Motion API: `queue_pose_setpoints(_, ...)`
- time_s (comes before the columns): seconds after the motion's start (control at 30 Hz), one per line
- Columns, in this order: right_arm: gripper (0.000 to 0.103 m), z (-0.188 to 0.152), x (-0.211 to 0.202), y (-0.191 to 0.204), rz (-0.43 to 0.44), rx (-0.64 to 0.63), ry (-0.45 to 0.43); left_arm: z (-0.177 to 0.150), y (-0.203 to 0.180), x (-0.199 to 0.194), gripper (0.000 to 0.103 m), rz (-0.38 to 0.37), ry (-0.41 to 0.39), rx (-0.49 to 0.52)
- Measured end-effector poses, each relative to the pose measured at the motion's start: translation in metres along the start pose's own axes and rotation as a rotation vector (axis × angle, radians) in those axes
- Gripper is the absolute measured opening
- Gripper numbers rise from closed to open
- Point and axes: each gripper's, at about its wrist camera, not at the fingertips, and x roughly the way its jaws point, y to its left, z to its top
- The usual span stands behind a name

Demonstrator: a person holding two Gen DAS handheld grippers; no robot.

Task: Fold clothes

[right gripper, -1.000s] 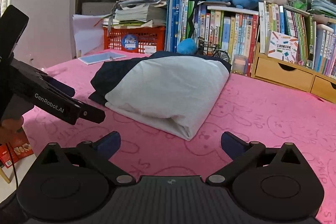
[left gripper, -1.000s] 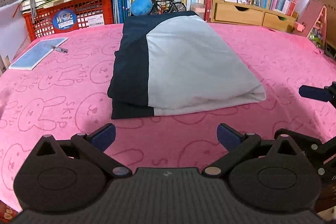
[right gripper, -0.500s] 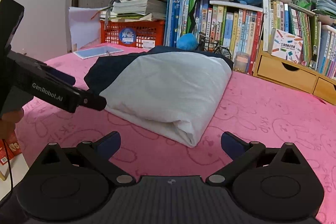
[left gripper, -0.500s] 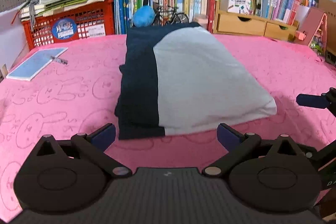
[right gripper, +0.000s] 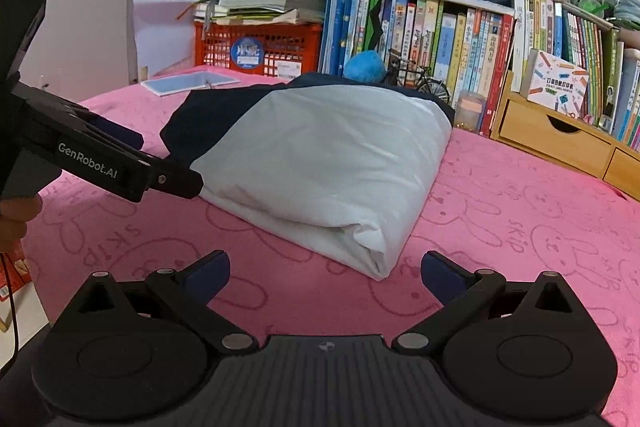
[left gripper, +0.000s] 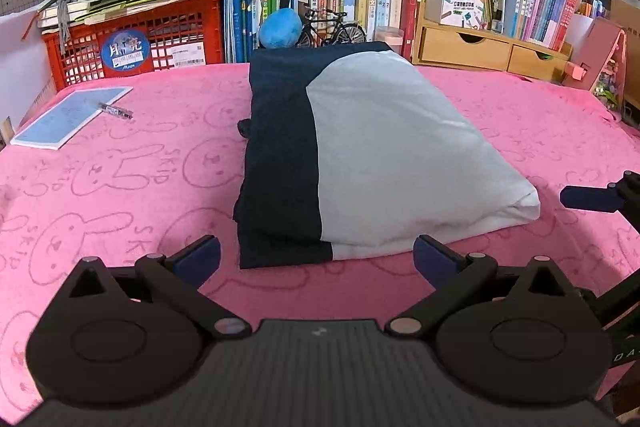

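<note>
A folded garment, navy on the left and white on the right, lies on the pink bunny-print cloth in the left wrist view [left gripper: 360, 155]; it also shows in the right wrist view [right gripper: 332, 163]. My left gripper [left gripper: 317, 259] is open and empty, just short of the garment's near edge. My right gripper [right gripper: 325, 275] is open and empty, just short of the white folded corner. The left gripper's body shows at the left of the right wrist view [right gripper: 100, 163], beside the garment.
A blue notebook [left gripper: 68, 117] with a pen lies at the far left. A red crate [left gripper: 132, 43], books, a blue ball [left gripper: 280, 27], a toy bicycle [left gripper: 332, 27] and wooden drawers [left gripper: 488, 47] line the back edge.
Both grippers have moved forward, closer to the garment's near edge. The garment has not moved, and both grippers stay open.
</note>
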Motion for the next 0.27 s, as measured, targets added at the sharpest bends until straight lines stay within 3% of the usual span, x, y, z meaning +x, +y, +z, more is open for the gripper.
queue_pose_setpoints(0.27, 0.103, -0.0030, 0.0017, -0.0008, 0.007, 0.001, 0.009, -0.0021, 0.0000, 0.0015, 0.103, -0.009, 0.009, -0.009)
